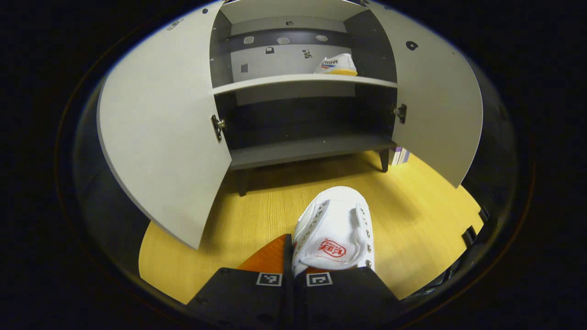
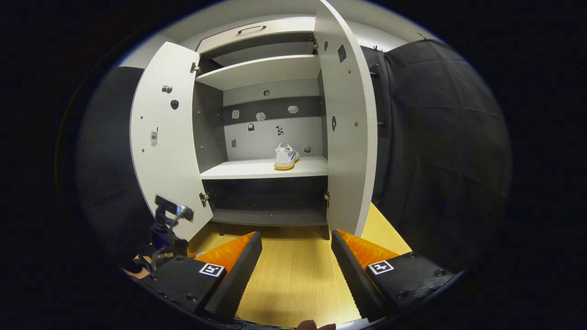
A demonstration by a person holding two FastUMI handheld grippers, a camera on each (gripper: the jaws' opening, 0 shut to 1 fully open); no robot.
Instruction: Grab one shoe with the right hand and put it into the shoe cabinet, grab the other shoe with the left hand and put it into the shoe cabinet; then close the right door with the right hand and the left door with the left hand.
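In the left gripper view, the left hand-held gripper (image 1: 293, 270) is pressed tight on the heel end of a white shoe (image 1: 335, 233), the shoe's toe pointing ahead toward the cabinet (image 1: 302, 81). The shoe hangs over the yellow floor (image 1: 412, 215), well short of the cabinet and a little right of its middle. Both doors, the left door (image 1: 160, 133) and the right door (image 1: 435, 105), stand wide open. 1 shoe, call it the shelved shoe (image 1: 337, 64), already sits on the middle shelf toward the right side. So I judge step 1 done and step 2 half done: the shoe is grabbed but not yet placed, and both doors are yet to be closed.

In the right gripper view, the right hand-held gripper (image 2: 296, 256) is spread wide with nothing between its fingers, facing the open cabinet (image 2: 263, 169) from a way back. The shelved shoe (image 2: 286, 157) rests on the shelf, far ahead. The right door (image 2: 348, 133) stands edge-on, just ahead of the gripper and slightly right, within easy reach, I'd guess.
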